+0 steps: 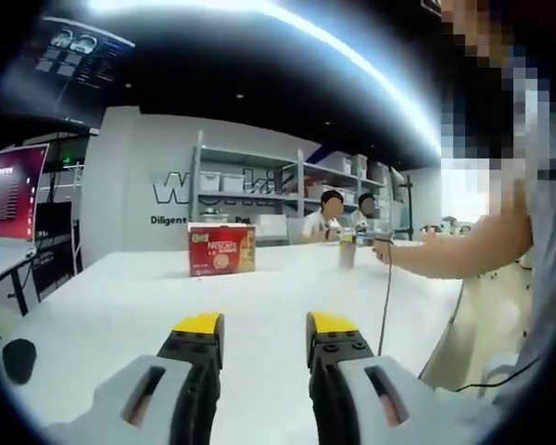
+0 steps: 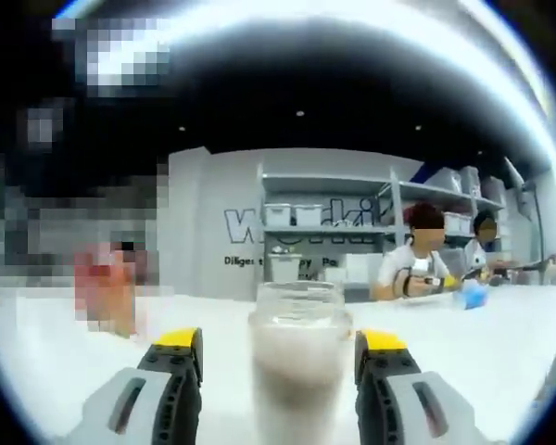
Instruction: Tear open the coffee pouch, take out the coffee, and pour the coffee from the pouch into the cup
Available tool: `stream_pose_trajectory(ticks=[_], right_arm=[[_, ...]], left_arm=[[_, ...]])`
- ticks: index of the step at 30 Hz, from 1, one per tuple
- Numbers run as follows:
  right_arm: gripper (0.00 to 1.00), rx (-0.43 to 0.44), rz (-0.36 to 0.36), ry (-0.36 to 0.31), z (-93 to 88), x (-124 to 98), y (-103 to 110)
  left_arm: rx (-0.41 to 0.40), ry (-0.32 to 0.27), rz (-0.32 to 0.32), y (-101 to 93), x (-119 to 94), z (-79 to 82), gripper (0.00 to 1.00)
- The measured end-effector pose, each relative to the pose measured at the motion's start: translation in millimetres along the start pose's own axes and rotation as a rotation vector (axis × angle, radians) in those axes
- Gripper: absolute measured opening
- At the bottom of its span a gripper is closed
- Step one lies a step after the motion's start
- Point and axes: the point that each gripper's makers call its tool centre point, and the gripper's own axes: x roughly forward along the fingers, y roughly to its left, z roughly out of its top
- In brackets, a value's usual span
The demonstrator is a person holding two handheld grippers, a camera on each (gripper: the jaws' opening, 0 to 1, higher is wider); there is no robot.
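Note:
A red coffee box [image 1: 221,250] stands upright on the white table [image 1: 120,315], ahead of my left gripper [image 1: 265,326]. Its yellow-tipped jaws are open and hold nothing. Farther right on the table is a small clear cup [image 1: 347,252], and a person's forearm [image 1: 435,255] reaches toward it. In the right gripper view the same cup [image 2: 299,357] is close up, a clear glass with a frosted lower part, upright between the jaws of my right gripper [image 2: 280,341]. Those jaws are open, with a gap to the glass on each side. No loose pouch can be made out.
A cable [image 1: 385,297] hangs from the person's hand down to the table's right edge. Two people sit at the far end, in front of shelving [image 1: 259,185] with white bins. A black round object [image 1: 18,360] lies at the left table edge.

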Motion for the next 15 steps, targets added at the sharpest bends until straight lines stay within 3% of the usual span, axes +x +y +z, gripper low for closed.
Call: stream_pose_trajectory(ticks=[3,5,15], right_arm=[[0.63,0.014,-0.046,0.003,11.5,-28,10],[0.63,0.025,-0.039,-0.014,19.7,-51,27],[0.66,0.013,0.058,-0.005,32.1,-166,142]], left_arm=[[-0.014,-0.009,-0.002,6.2,-2,1.7,0.39],[-0.024,-0.014,-0.002,9.8,-4,1.9,0.39],[-0.015,-0.027,0.005,27.3,-14,8.1,0.48]])
